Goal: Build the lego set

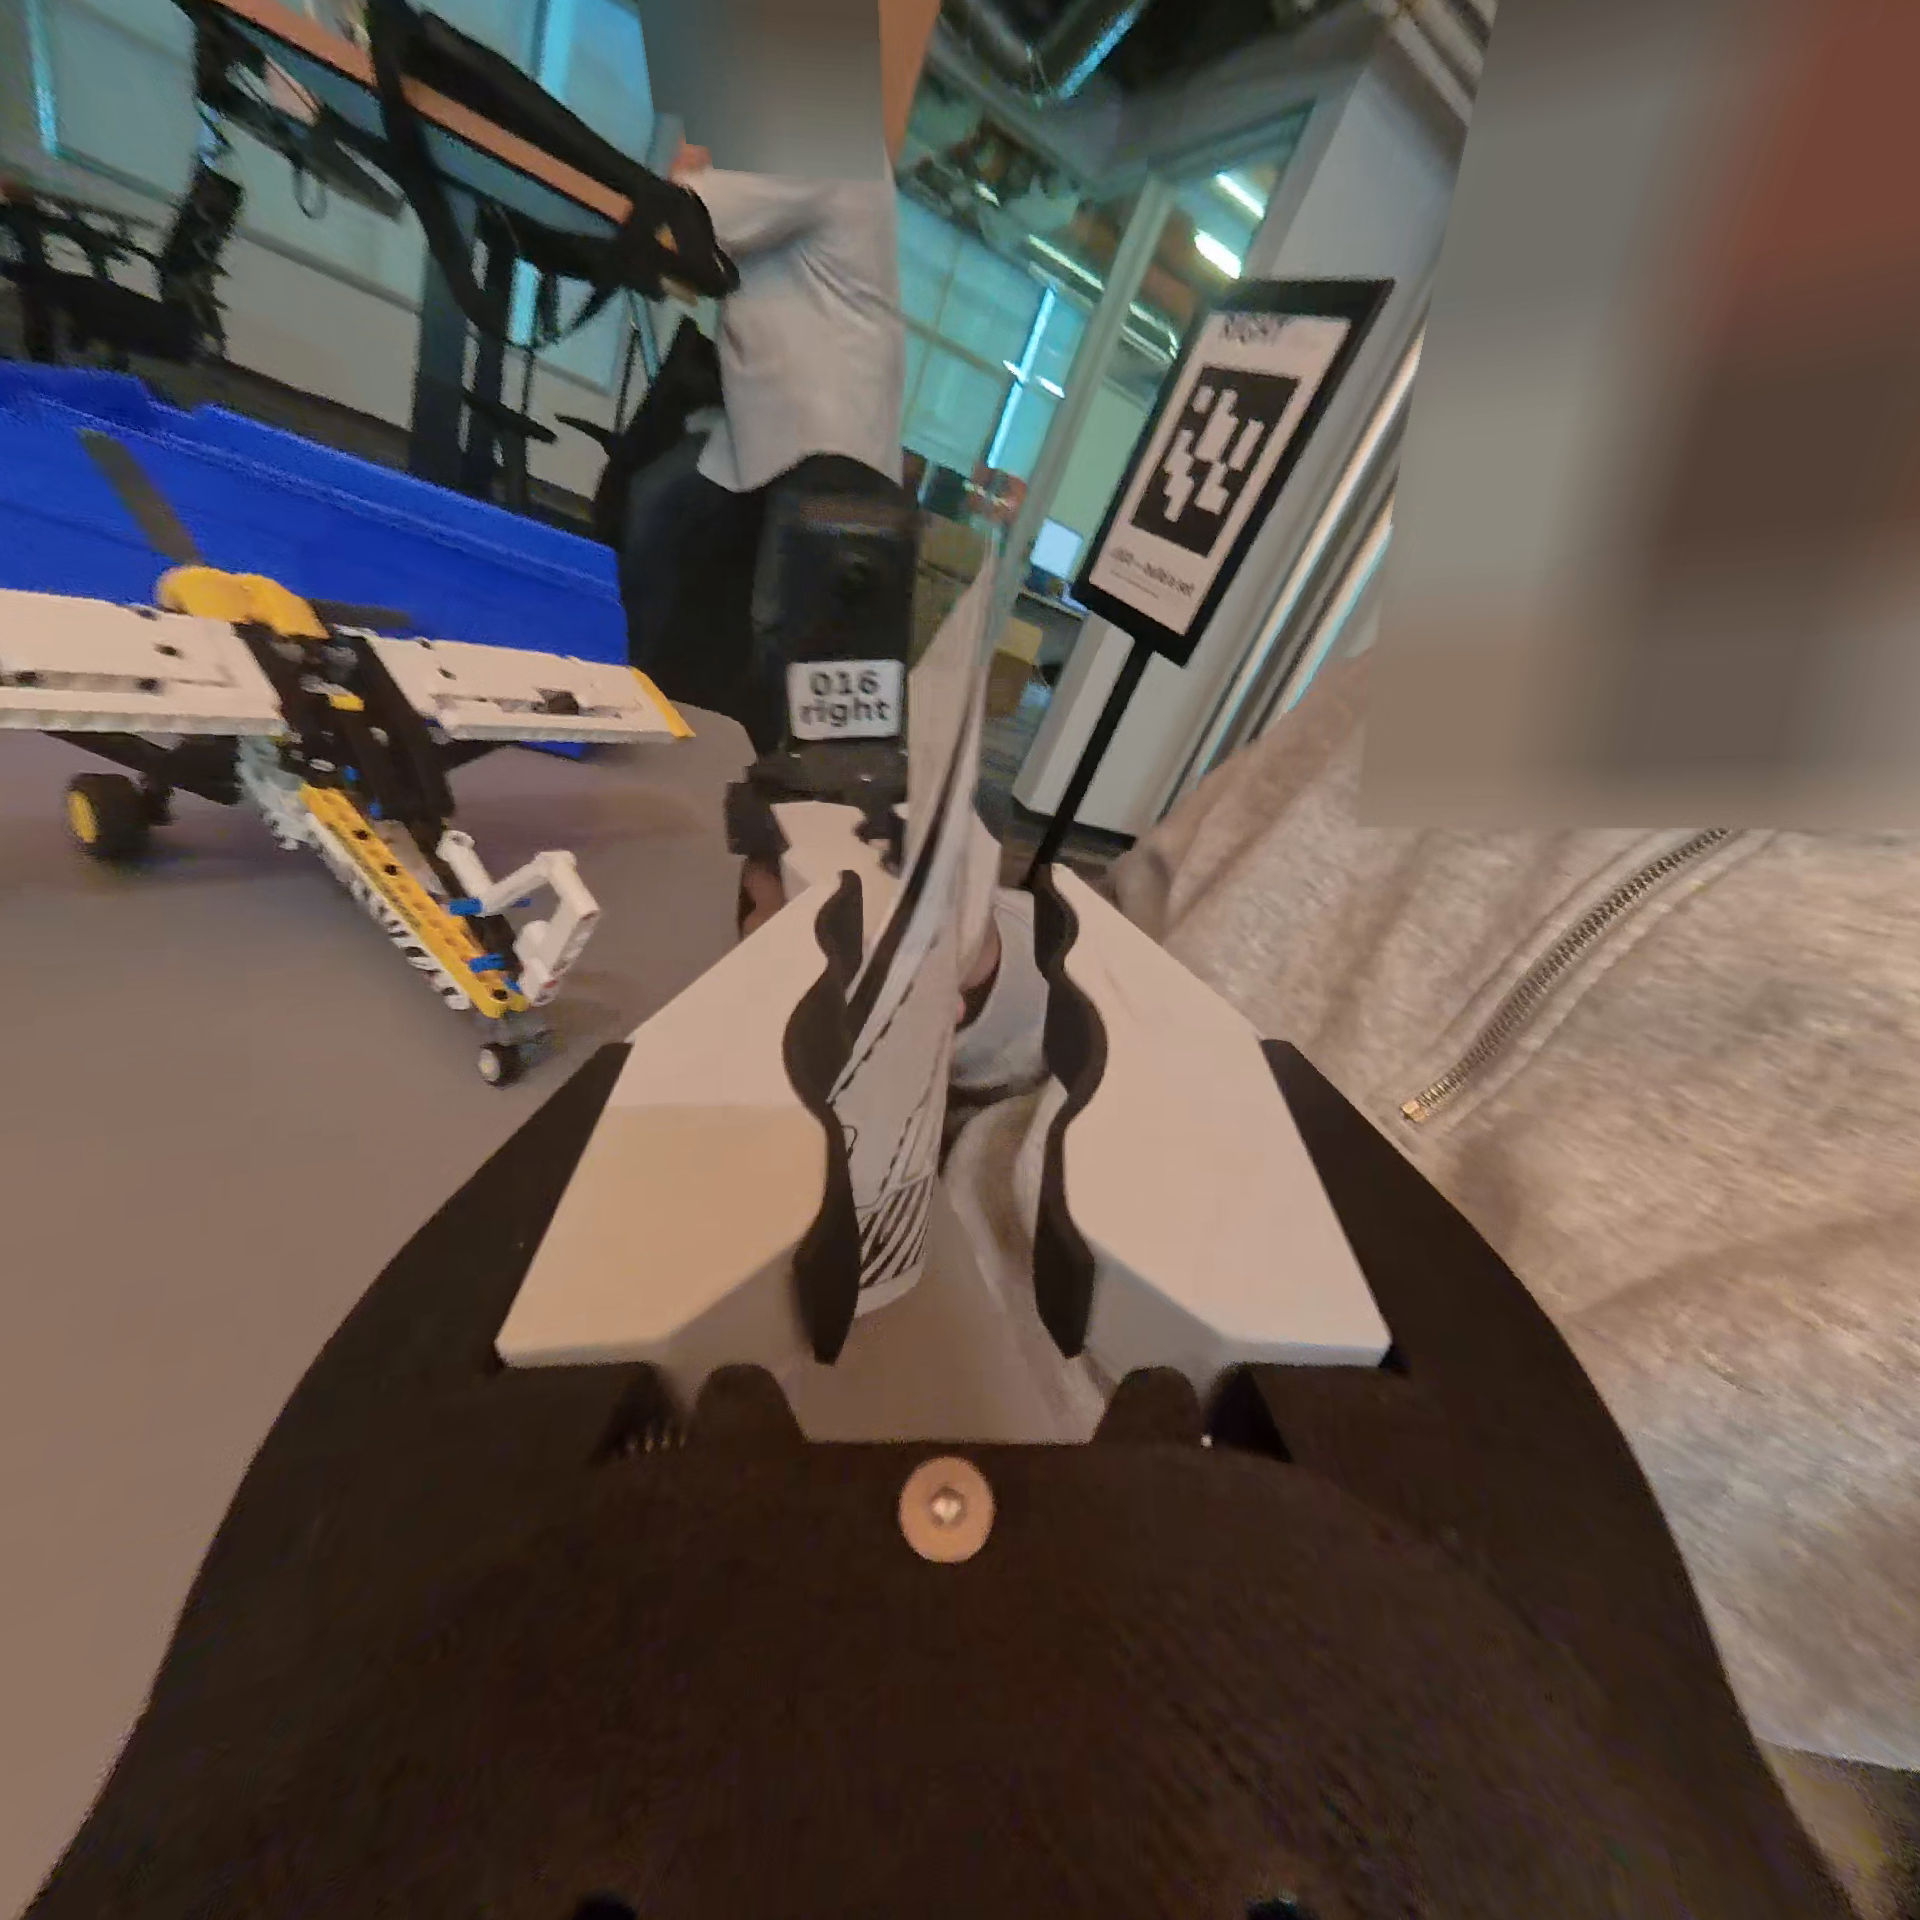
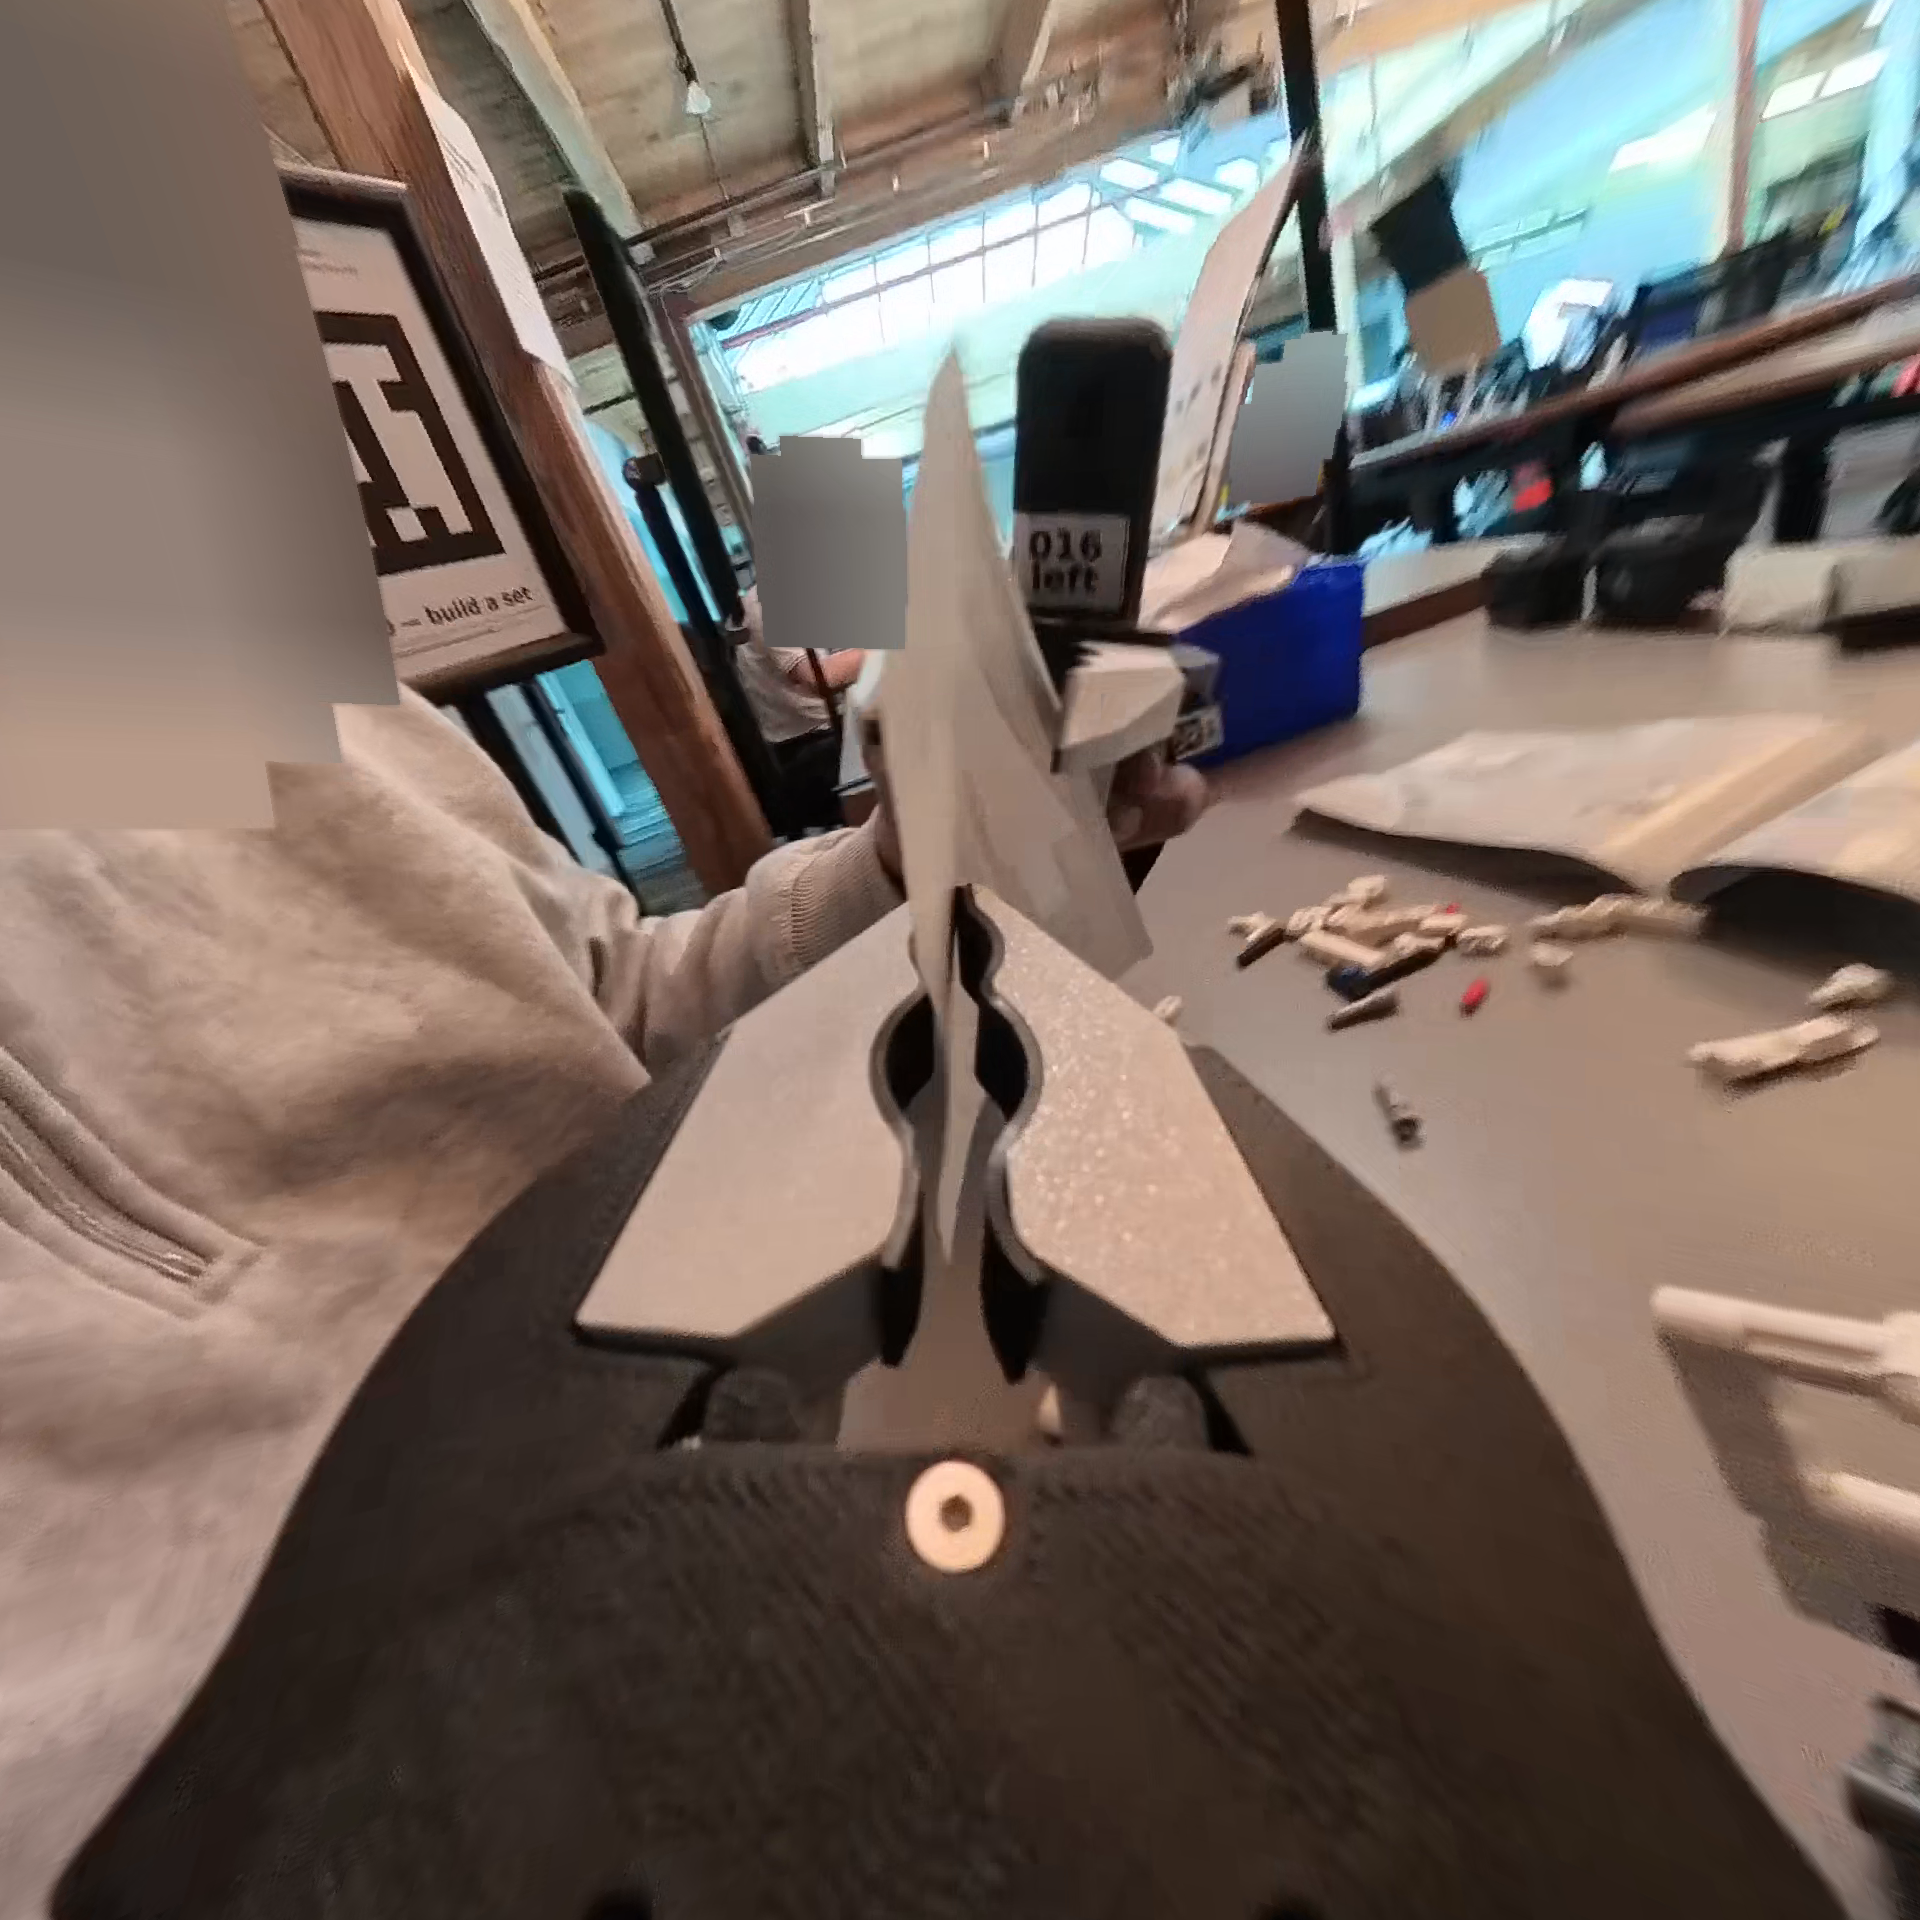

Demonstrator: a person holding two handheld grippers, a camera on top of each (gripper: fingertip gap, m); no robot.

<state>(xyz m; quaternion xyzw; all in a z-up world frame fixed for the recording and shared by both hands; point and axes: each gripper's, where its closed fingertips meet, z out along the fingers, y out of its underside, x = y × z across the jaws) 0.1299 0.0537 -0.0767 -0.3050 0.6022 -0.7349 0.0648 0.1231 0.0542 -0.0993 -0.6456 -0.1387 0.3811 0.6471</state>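
A thin sheet [image 1: 902, 1101] with black and white stripes stands on edge between the two grippers. My left gripper [image 1: 945, 896] has its jaws partly apart, and the sheet leans on the left pad. My right gripper [image 2: 961, 920] is shut on the sheet's [image 2: 977, 790] other end, held up above the table. The partly built lego plane [image 1: 343, 727], white with yellow and black parts, stands on the grey table [image 1: 208, 1195] to the left. Loose white lego pieces [image 2: 1371, 935] lie on the table to the right.
An open instruction booklet [image 2: 1610, 810] lies behind the loose pieces. A blue bin [image 1: 312, 509] stands behind the plane. A framed marker sign [image 1: 1236, 457] stands on a stick. A person in a grey zip sweater [image 1: 1558, 1195] is close by. A white lego part [image 2: 1787, 1392] is near right. Less than 4 cm separates the two grippers' tips. From either gripper's tips it is about 20 cm to the partly built lego plane [image 1: 343, 727].
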